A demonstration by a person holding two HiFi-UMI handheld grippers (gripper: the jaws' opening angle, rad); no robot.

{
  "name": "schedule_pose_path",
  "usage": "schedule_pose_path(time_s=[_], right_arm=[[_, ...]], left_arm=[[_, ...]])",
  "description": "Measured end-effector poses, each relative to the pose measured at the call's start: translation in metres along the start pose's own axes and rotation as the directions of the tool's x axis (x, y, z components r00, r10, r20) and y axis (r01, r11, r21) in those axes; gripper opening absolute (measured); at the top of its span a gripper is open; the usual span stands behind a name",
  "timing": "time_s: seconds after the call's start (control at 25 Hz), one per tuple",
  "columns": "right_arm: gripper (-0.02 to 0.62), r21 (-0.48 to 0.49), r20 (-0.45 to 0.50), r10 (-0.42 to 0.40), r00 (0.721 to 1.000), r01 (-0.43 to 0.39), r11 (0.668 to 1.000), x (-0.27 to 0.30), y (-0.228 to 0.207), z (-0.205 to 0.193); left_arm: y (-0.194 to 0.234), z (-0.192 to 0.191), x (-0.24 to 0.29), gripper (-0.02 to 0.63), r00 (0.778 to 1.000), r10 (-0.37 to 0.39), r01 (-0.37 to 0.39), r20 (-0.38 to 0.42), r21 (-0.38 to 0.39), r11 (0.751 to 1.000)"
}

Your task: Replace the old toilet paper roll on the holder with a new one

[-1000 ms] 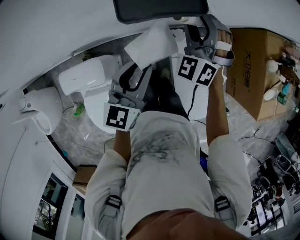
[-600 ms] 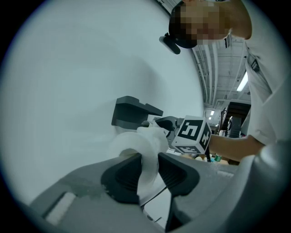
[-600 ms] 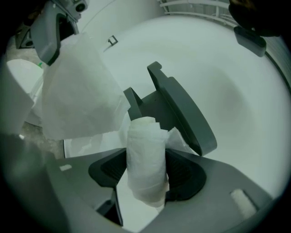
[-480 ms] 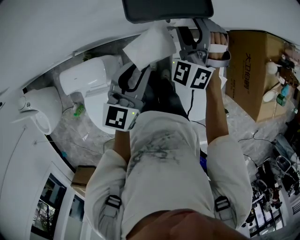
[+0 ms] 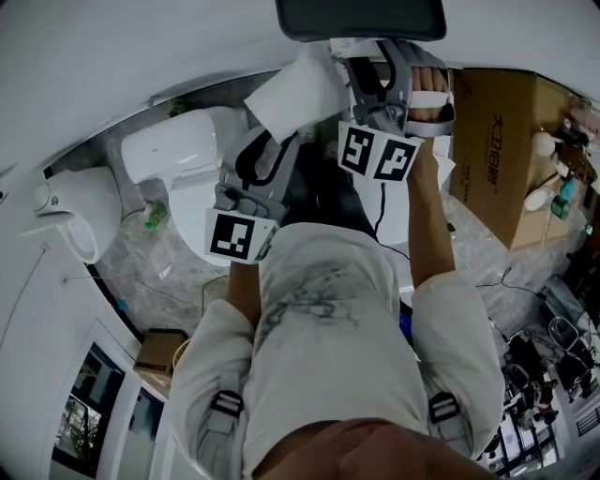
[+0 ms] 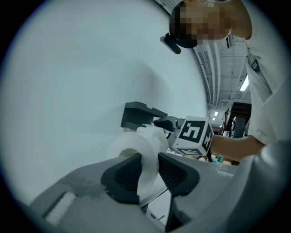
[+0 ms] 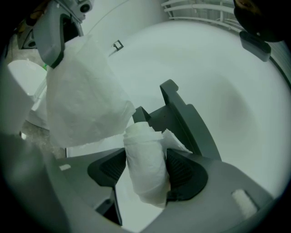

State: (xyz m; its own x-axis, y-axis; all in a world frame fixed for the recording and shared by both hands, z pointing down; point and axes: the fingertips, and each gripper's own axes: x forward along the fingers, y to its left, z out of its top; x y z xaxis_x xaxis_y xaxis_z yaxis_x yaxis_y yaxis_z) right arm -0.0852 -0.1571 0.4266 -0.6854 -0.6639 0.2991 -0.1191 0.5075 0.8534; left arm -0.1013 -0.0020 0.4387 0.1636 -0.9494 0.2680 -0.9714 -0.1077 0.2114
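Two rolls of toilet paper were up in the tongs before a plain white wall, over a grey marbled floor. A white toilet stood against the wall on the left. A cardboard box sat on the right, with cables strewn over the floor near it. The dark holder jutted from the wall above both grippers.

My left gripper was clamped on the paper wall of the larger roll. Its hollow core showed just above one pad, and a loose sheet hung from it.

My right gripper, just beside the left one, had just been opening its jaws. The small crumpled roll stood upright between them, and both pads touched its sides as far as I could see. It was right in front of the holder's arm. I could not tell whether it touched the holder.
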Motion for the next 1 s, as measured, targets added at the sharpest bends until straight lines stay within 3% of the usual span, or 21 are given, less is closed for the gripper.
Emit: schedule_pose_path(time_s=[0.44, 1.0], right_arm=[[0.296, -0.038, 0.001, 0.031, 1.000, -0.031, 0.999, -0.004, 0.010, 0.013], [0.325, -0.051, -0.016, 0.142, 0.990, -0.142, 0.988, -0.025, 0.023, 0.019]], left_arm=[[0.003, 0.002, -0.017, 0.129, 0.999, 0.034, -0.034, 0.019, -0.006, 0.999], [0.003, 0.018, -0.025, 0.129, 0.996, 0.055, -0.057, 0.069, 0.019, 0.998]])
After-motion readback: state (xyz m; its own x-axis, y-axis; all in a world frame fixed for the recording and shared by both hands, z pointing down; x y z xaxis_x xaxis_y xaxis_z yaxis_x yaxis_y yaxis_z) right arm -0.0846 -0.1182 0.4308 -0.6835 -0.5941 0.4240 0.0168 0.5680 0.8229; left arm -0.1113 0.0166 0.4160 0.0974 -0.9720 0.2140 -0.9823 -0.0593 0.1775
